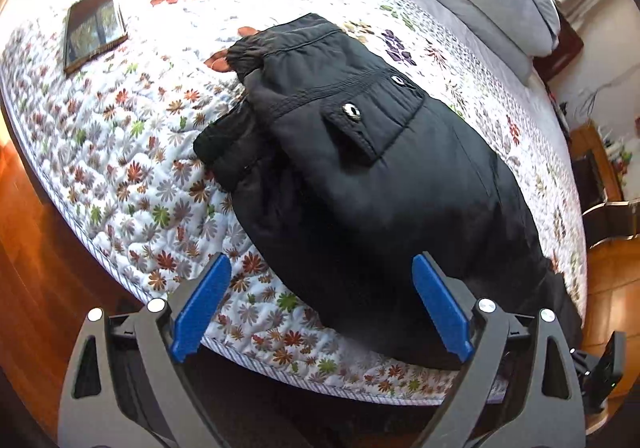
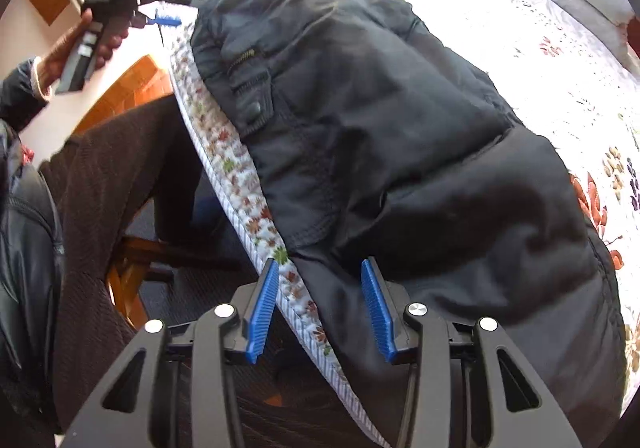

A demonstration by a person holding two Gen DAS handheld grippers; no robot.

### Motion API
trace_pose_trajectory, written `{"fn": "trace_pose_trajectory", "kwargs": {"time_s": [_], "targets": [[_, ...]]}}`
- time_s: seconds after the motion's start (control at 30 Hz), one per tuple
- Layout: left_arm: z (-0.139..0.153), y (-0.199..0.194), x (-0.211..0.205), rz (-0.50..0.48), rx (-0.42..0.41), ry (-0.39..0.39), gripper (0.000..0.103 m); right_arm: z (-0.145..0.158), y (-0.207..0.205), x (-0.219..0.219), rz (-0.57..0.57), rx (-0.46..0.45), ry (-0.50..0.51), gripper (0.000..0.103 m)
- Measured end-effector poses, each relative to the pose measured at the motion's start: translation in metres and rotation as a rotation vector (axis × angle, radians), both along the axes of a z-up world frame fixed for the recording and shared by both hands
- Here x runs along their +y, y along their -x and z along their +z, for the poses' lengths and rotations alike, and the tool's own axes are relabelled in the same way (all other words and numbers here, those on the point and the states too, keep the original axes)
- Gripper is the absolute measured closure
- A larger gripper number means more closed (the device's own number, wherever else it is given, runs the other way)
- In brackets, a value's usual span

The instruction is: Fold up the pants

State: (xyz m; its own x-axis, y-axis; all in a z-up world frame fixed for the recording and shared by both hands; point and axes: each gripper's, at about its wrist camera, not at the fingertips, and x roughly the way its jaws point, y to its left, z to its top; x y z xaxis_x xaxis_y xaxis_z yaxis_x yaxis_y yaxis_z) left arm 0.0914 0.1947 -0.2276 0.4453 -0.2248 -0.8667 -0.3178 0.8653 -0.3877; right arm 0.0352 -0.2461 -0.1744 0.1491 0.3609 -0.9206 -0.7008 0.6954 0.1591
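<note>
- Pants (image 1: 360, 175) lie folded on my flowered quilt (image 1: 132, 175), near its edge.
- My left tongs (image 1: 320, 304) gape wide, empty.
- My right tongs (image 2: 320, 308) stand apart, gripping nothing.

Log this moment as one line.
pants: folded on bed | left gripper: open, empty | right gripper: open over pants edge, nothing gripped

no legible text, labels, brands or numbers anywhere

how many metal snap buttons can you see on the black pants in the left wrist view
2: one snap on the pocket flap, another snap higher up on the waistband of the pants. More may be hidden in folds.
</note>
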Motion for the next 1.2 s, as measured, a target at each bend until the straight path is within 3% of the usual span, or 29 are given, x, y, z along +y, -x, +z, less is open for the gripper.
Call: {"fn": "trace_pose_trajectory", "kwargs": {"time_s": [0.17,0.37,0.47,0.5,0.57,0.77,0.8,0.93,1.0,1.03,1.1,1.2], "targets": [[-0.018,-0.024,0.013,0.040,0.012,0.151,0.011,0.013,0.000,0.001,-0.073,-0.037,-0.046,0.059],[-0.020,-0.040,-0.004,0.076,0.058,0.093,0.013,0.015,-0.001,0.003,-0.124,-0.036,-0.059,0.059],[-0.011,-0.033,-0.018,0.054,0.057,-0.027,0.032,0.014,-0.003,0.002,-0.139,-0.033,-0.054,0.059],[-0.008,-0.029,-0.020,0.052,0.045,-0.046,0.035,0.013,-0.005,0.003,-0.143,-0.032,-0.054,0.059],[0.000,-0.017,-0.021,0.045,0.009,-0.083,0.051,0.013,-0.005,0.002,-0.149,-0.036,-0.060,0.058],[-0.001,0.021,-0.011,0.036,-0.004,-0.093,0.086,0.013,-0.007,0.002,-0.160,-0.057,-0.086,0.056],[-0.003,0.026,-0.009,0.039,0.009,-0.096,0.087,0.013,-0.008,0.002,-0.164,-0.060,-0.088,0.056],[-0.010,0.036,-0.004,0.038,0.024,-0.049,0.089,0.014,-0.011,-0.006,-0.227,-0.064,-0.141,0.049],[0.003,0.039,-0.008,0.028,-0.010,-0.088,0.074,0.020,-0.008,-0.018,-0.280,-0.072,-0.194,0.049],[0.012,0.038,-0.013,0.017,-0.034,-0.110,0.054,0.024,-0.005,-0.027,-0.315,-0.079,-0.222,0.049],[0.034,0.036,-0.024,-0.015,-0.110,-0.171,0.035,0.033,0.005,-0.054,-0.416,-0.097,-0.277,0.047],[0.059,0.029,-0.050,-0.122,-0.201,-0.260,0.024,0.044,0.030,-0.109,-0.607,-0.144,-0.320,0.041]]}}
